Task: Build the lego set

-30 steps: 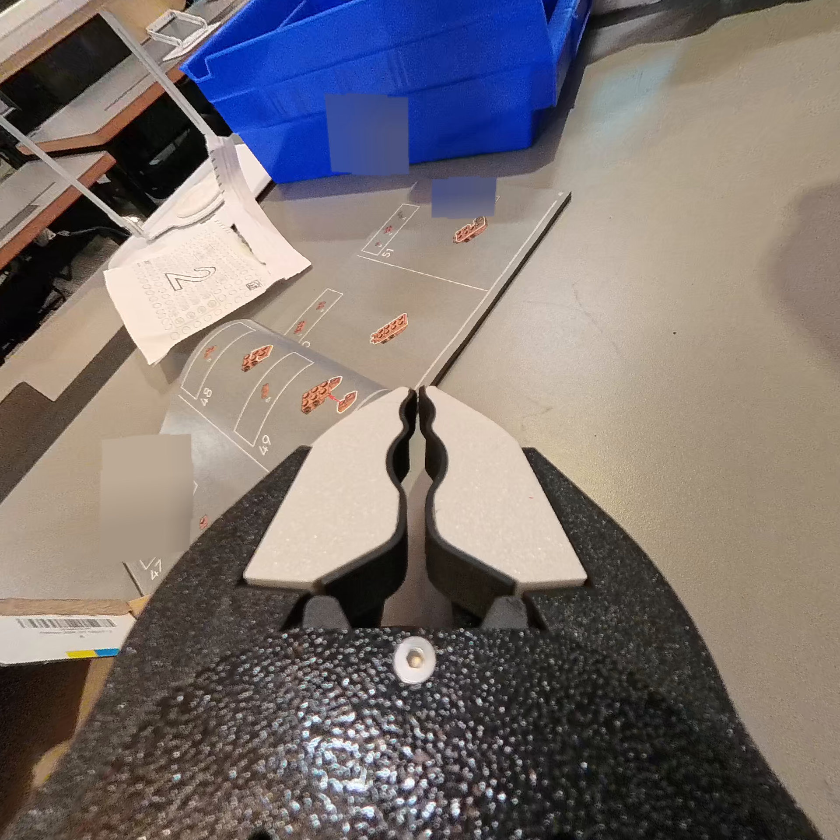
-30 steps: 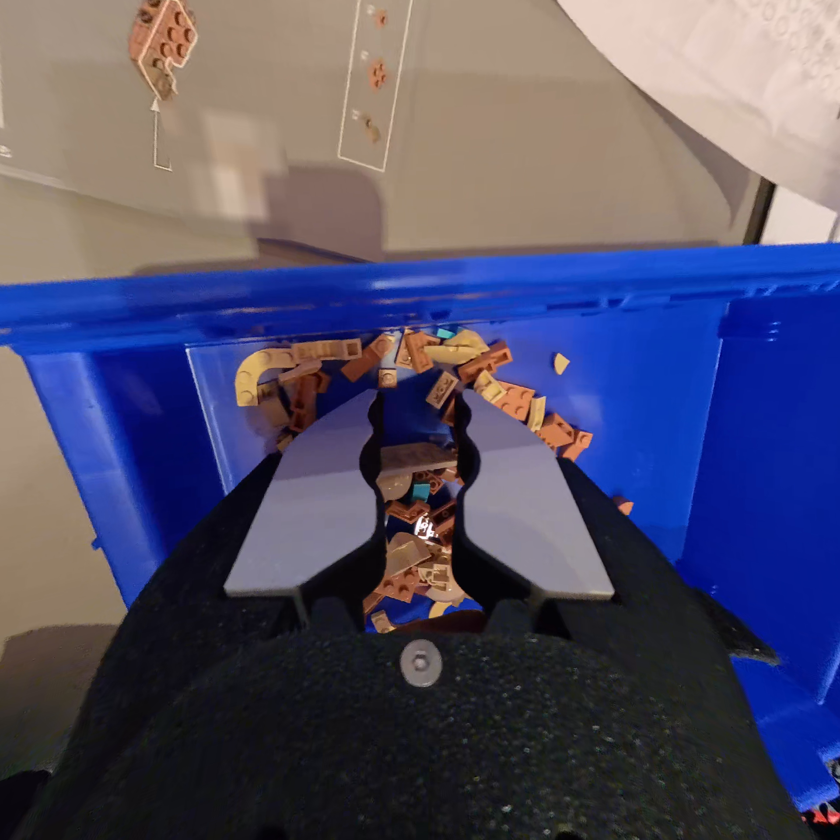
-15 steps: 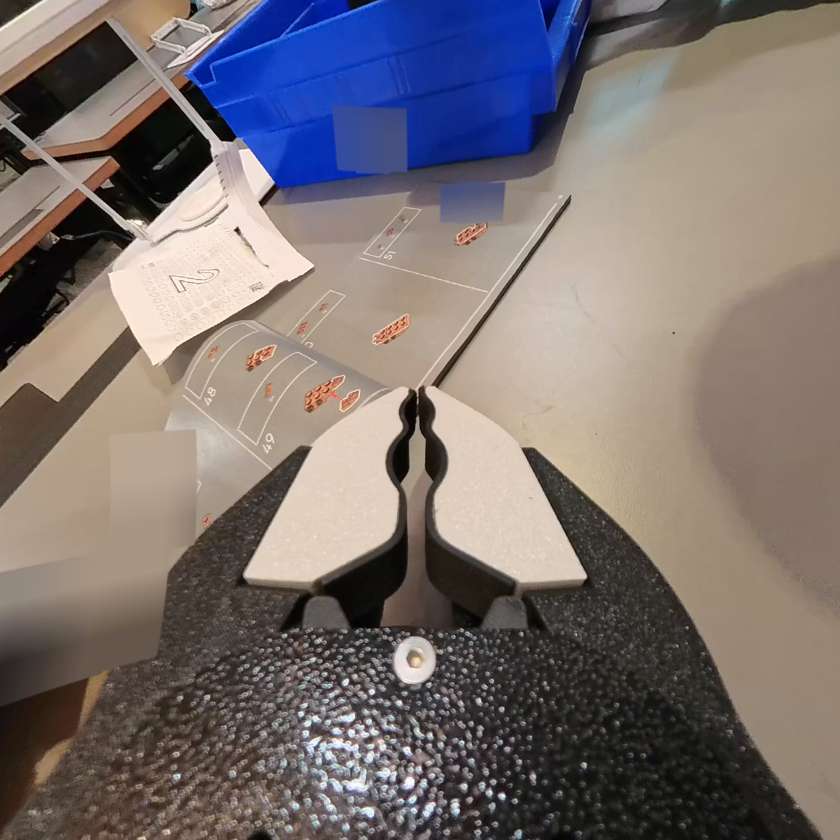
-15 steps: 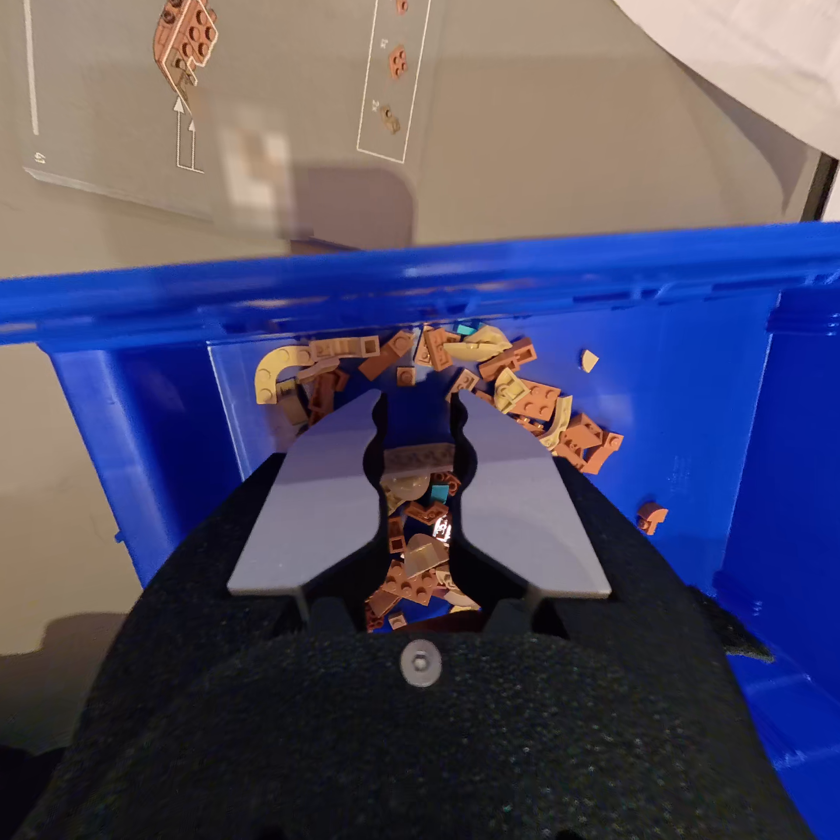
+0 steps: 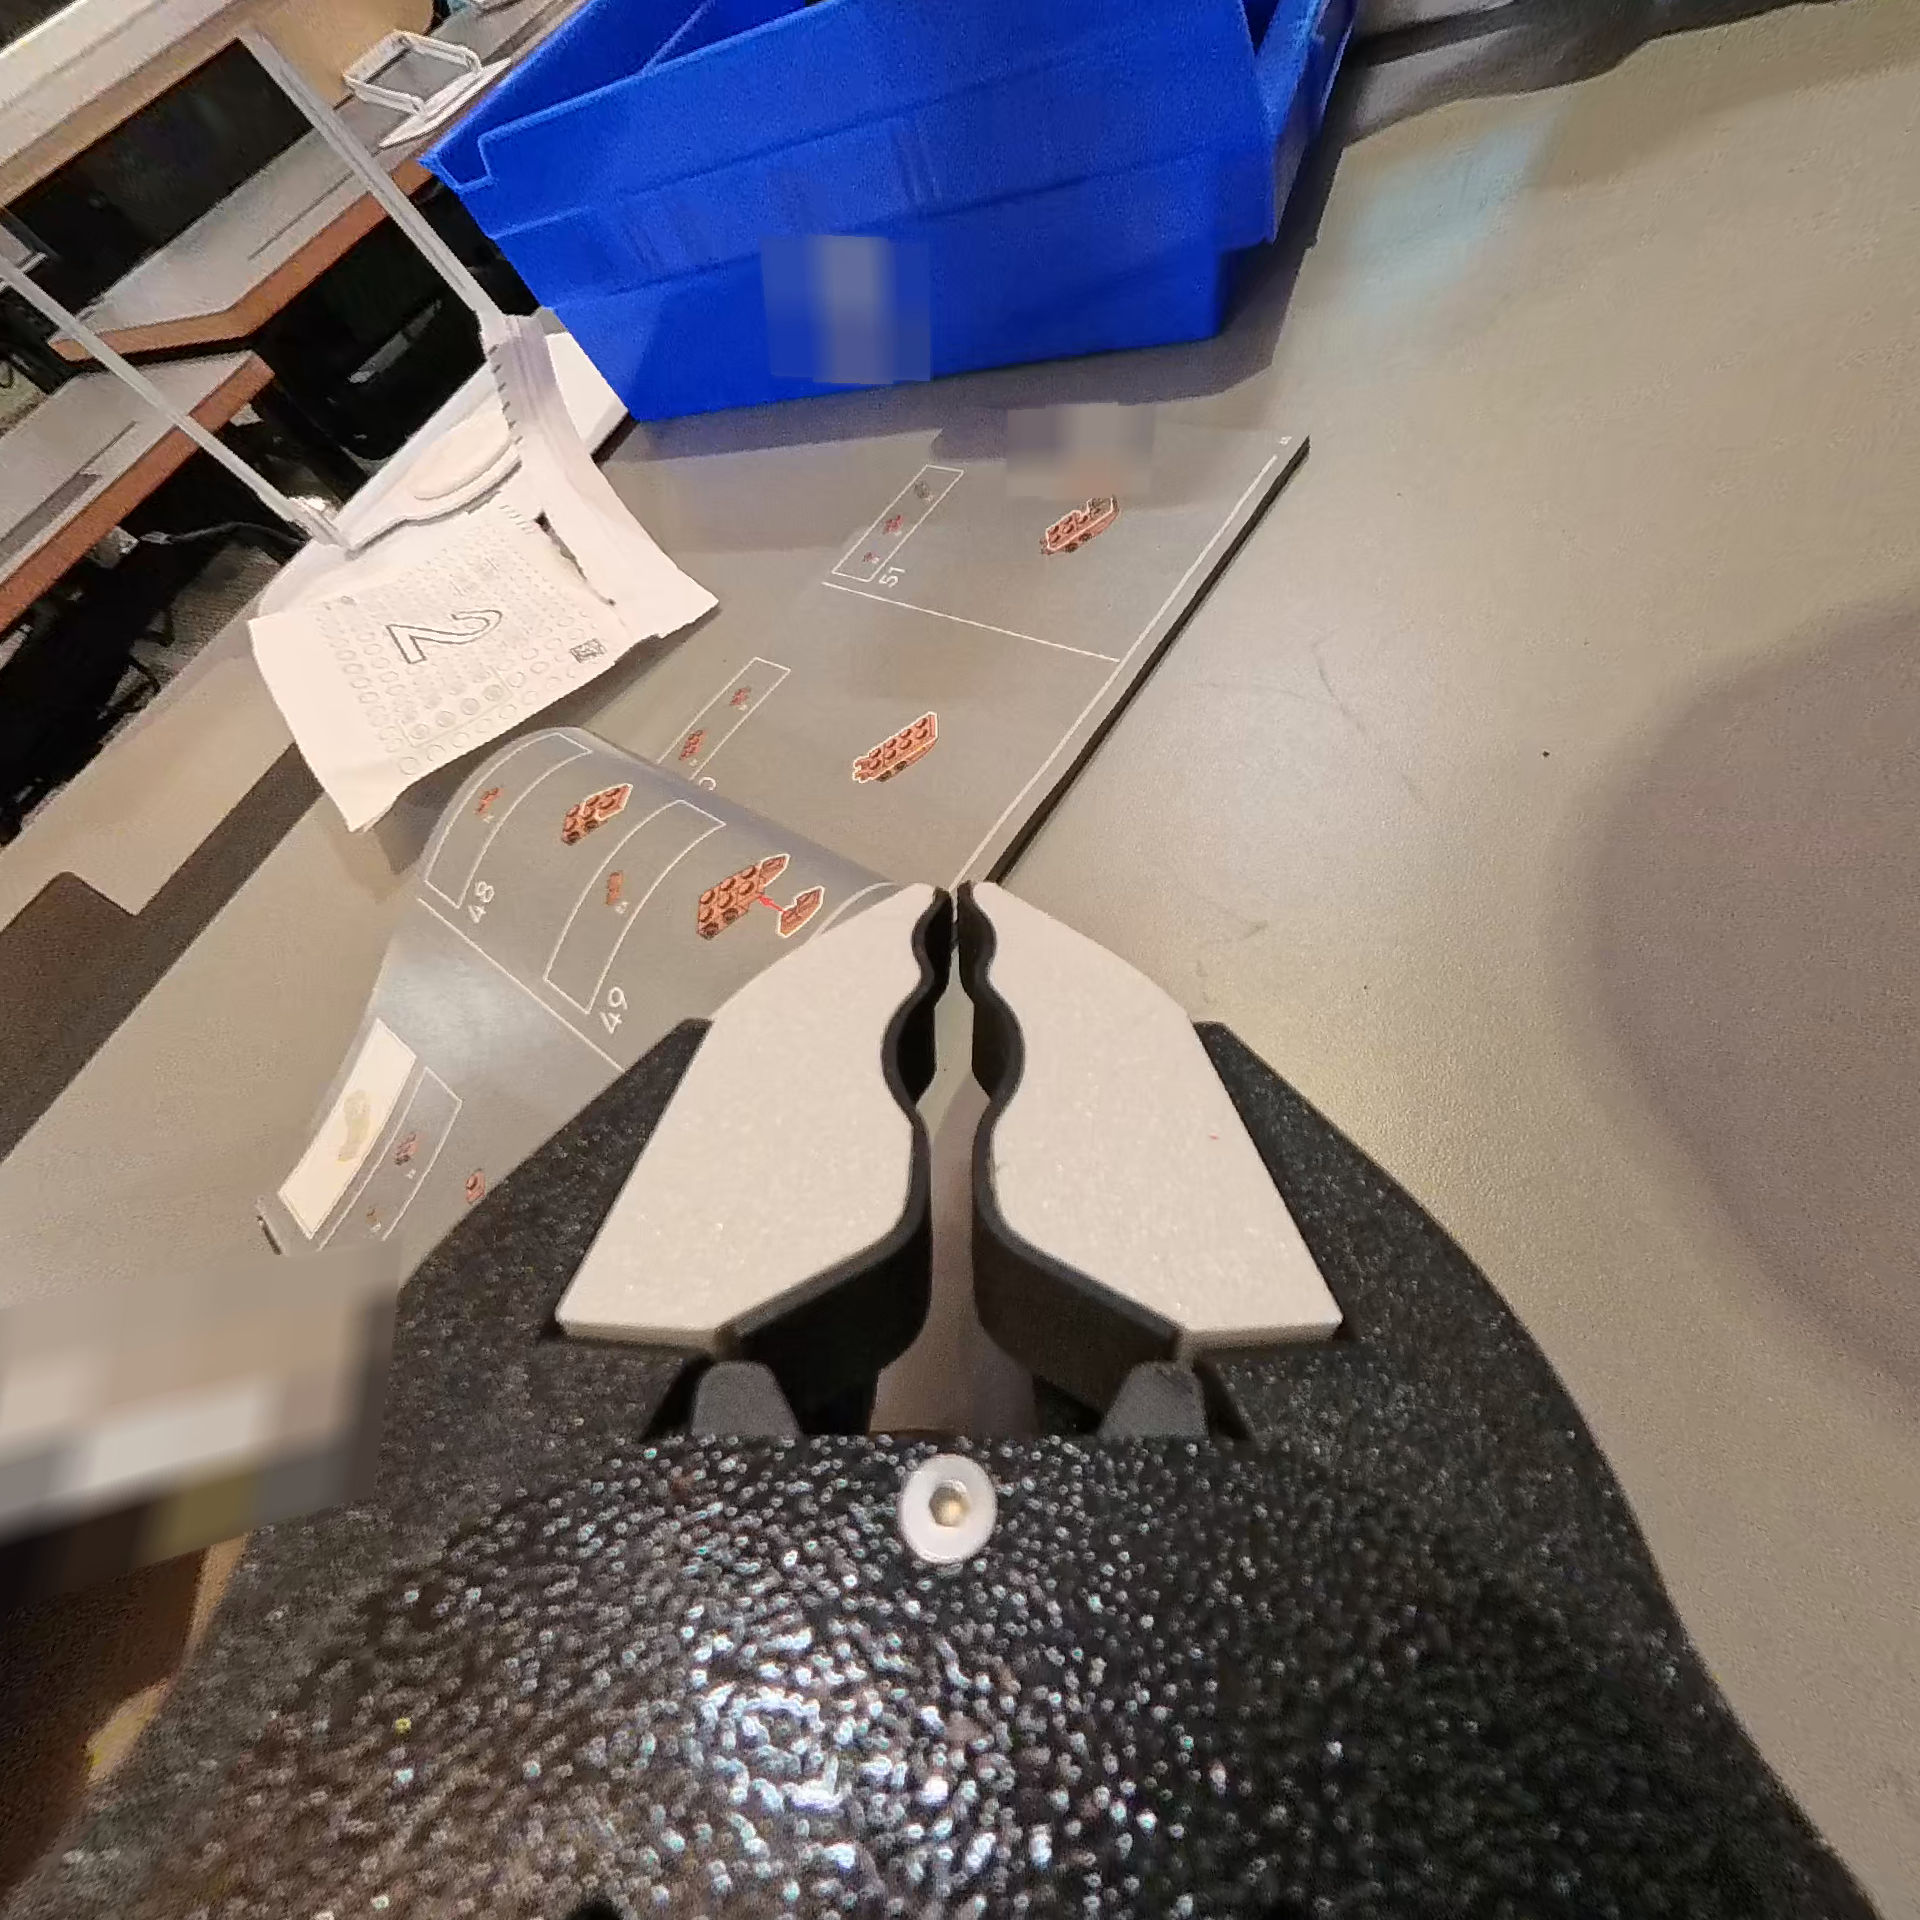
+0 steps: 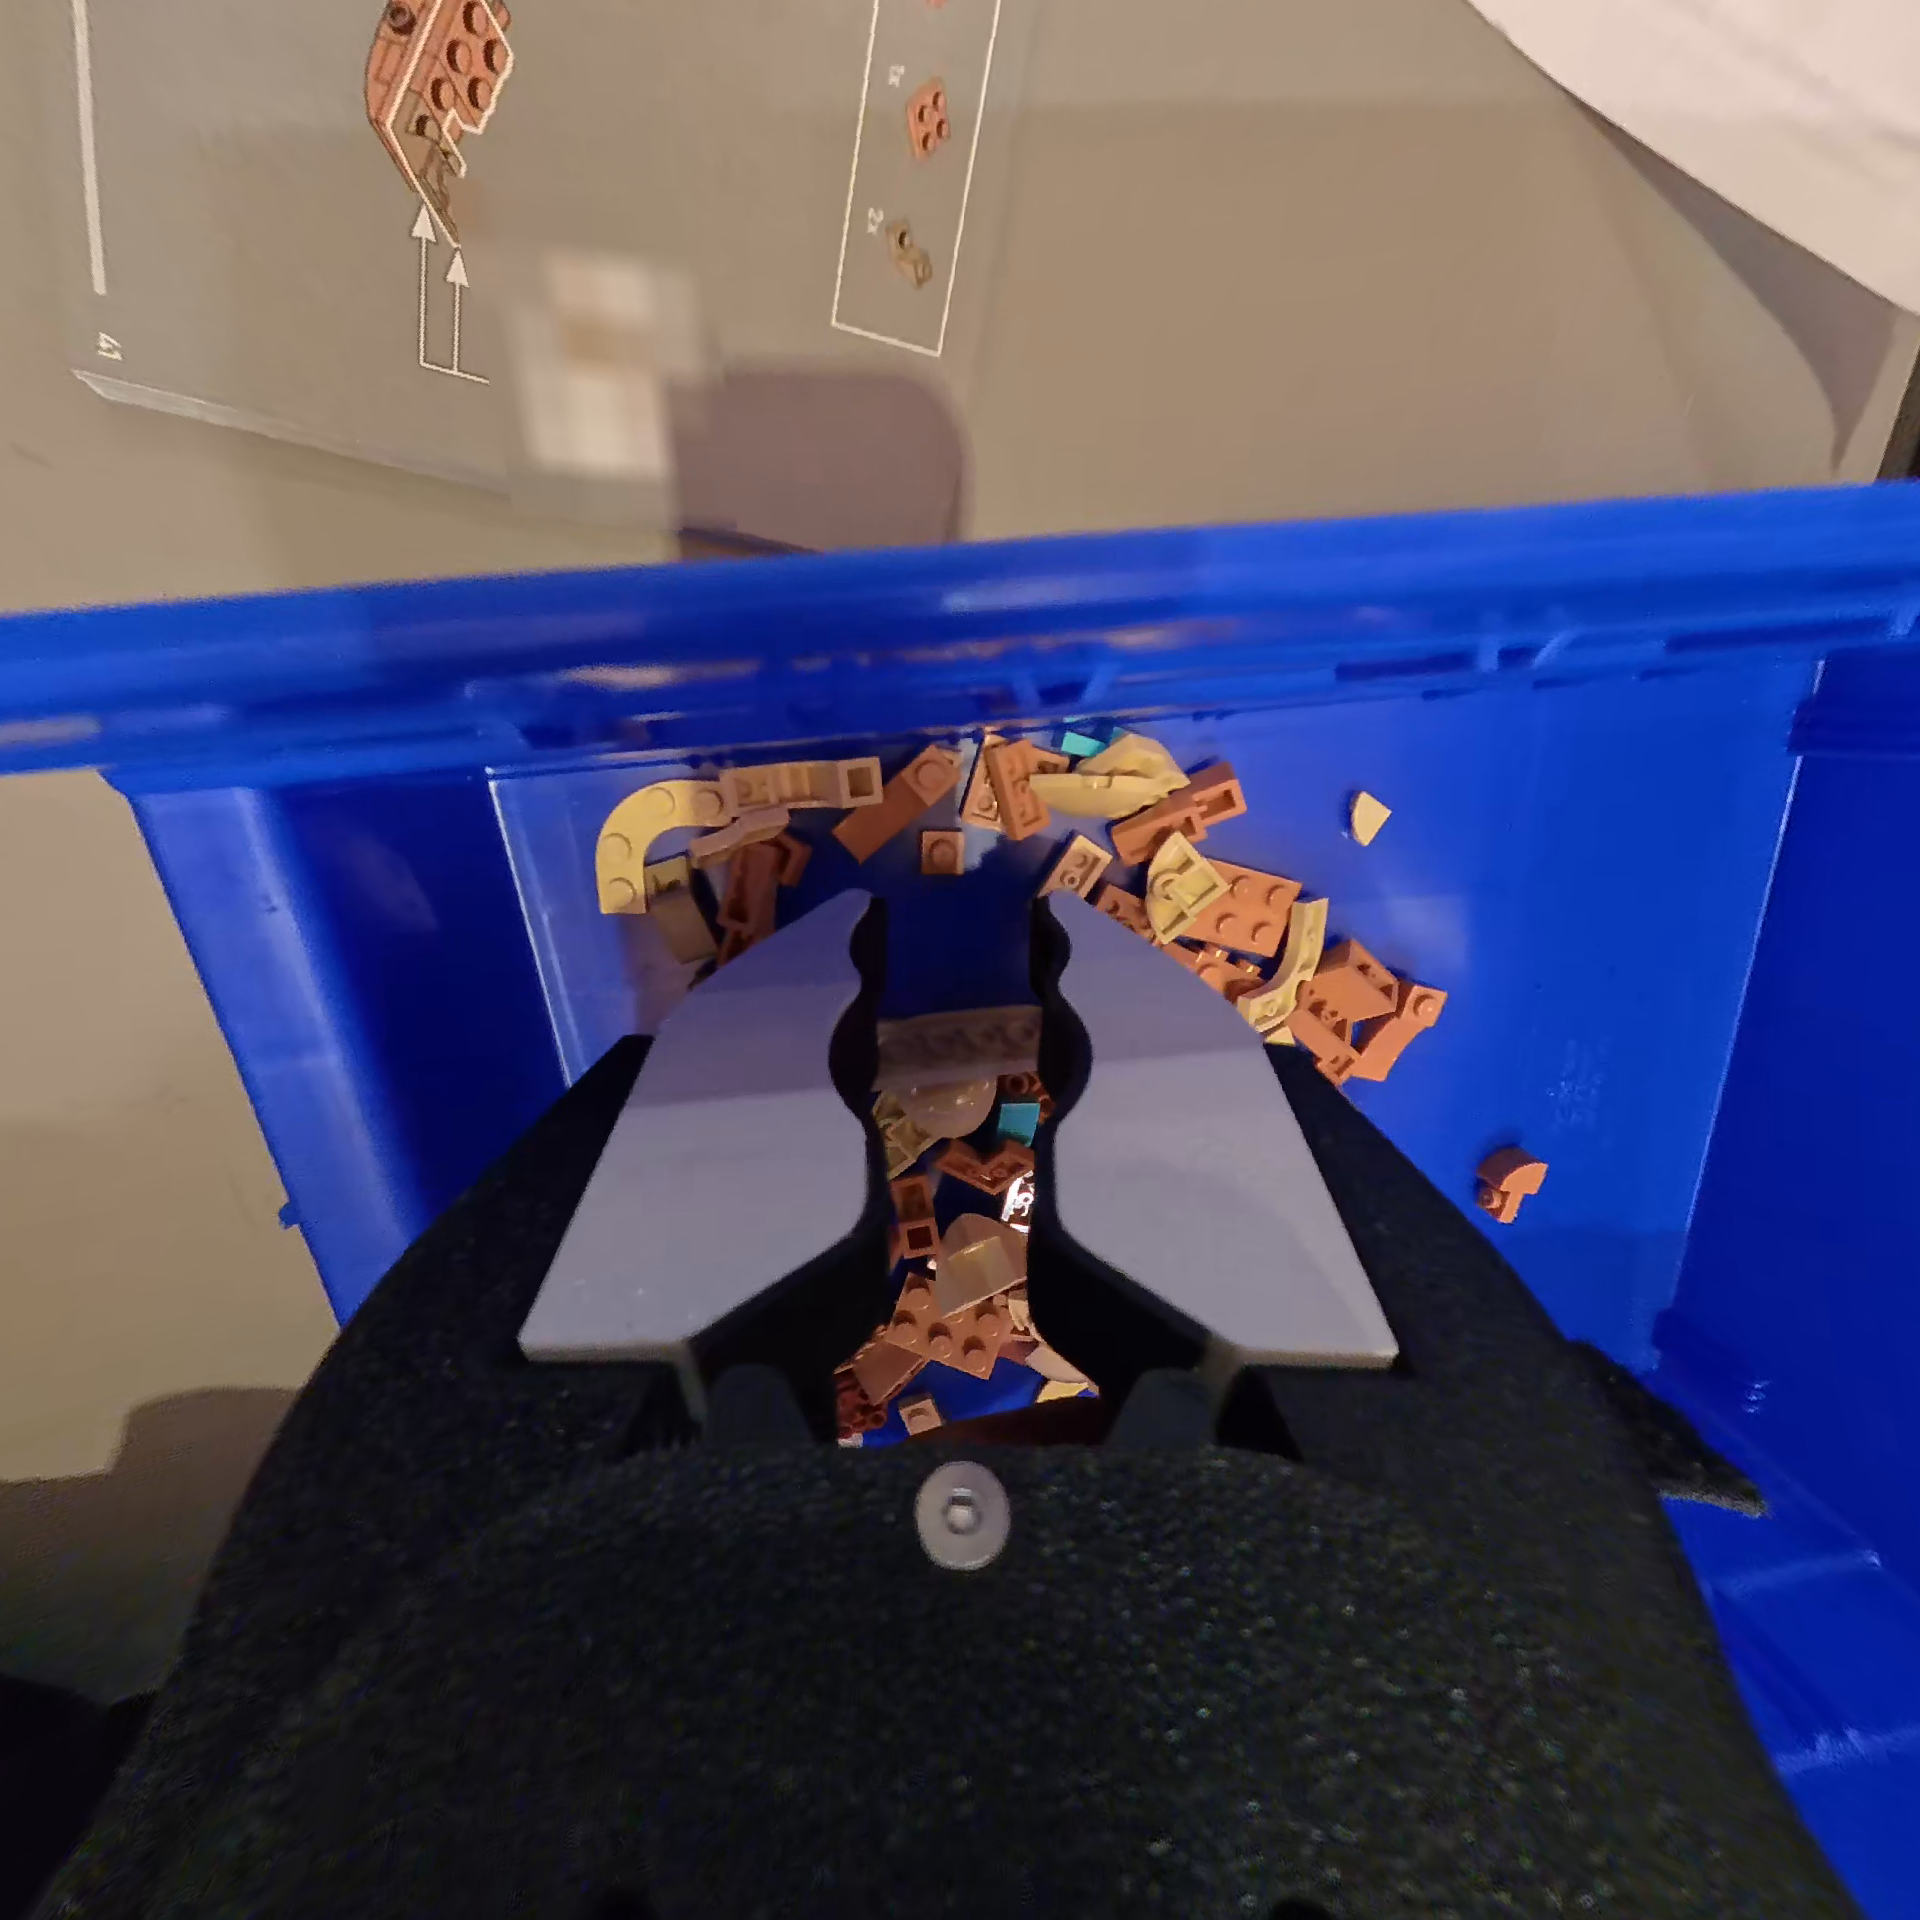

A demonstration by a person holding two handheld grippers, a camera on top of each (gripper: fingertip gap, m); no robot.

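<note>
Surface: grey matte tabletop [image 5: 1455, 623], lit from above, soft shadow at right; brown-edged shelving [image 5: 156, 343] beyond the far left edge.

Left gripper [image 5: 954, 906]: black pebbled body, pale grey fingers [image 5: 800, 1091] brought fully together at the tips, nothing between them; poised over the near end of the open booklet, above the table.

Booklet: grey building-instruction booklet [image 5: 987, 665] lying open on the table, printed with small brown brick diagrams; near page curling upward at left, far page flat and reaching toward the bin.

Paper bag: white torn paper bag [image 5: 468, 665] with printed circle pattern, left of the booklet, partly under a clear plastic stand [image 5: 343, 436].

Bin: large blue plastic storage bin [image 5: 883, 208] at the far side of the table, just beyond the booklet's far edge; seen from inside in the right wrist view [image 6: 1610, 935].

Right gripper [image 6: 954, 914]: reaching down into the bin, fingers [image 6: 727, 1143] standing apart, clamped across a flat grey studded plate [image 6: 956, 1044] lodged crosswise between the inner faces, behind the tips.

Brick pile: loose brown, tan and a few teal toy bricks [image 6: 1195, 883] heaped on the bin floor, spread in an arc around and beneath the fingers.

Stragglers: tan quarter-round tile [image 6: 1369, 819] and brown curved brick [image 6: 1512, 1184] lying apart at right.
</note>
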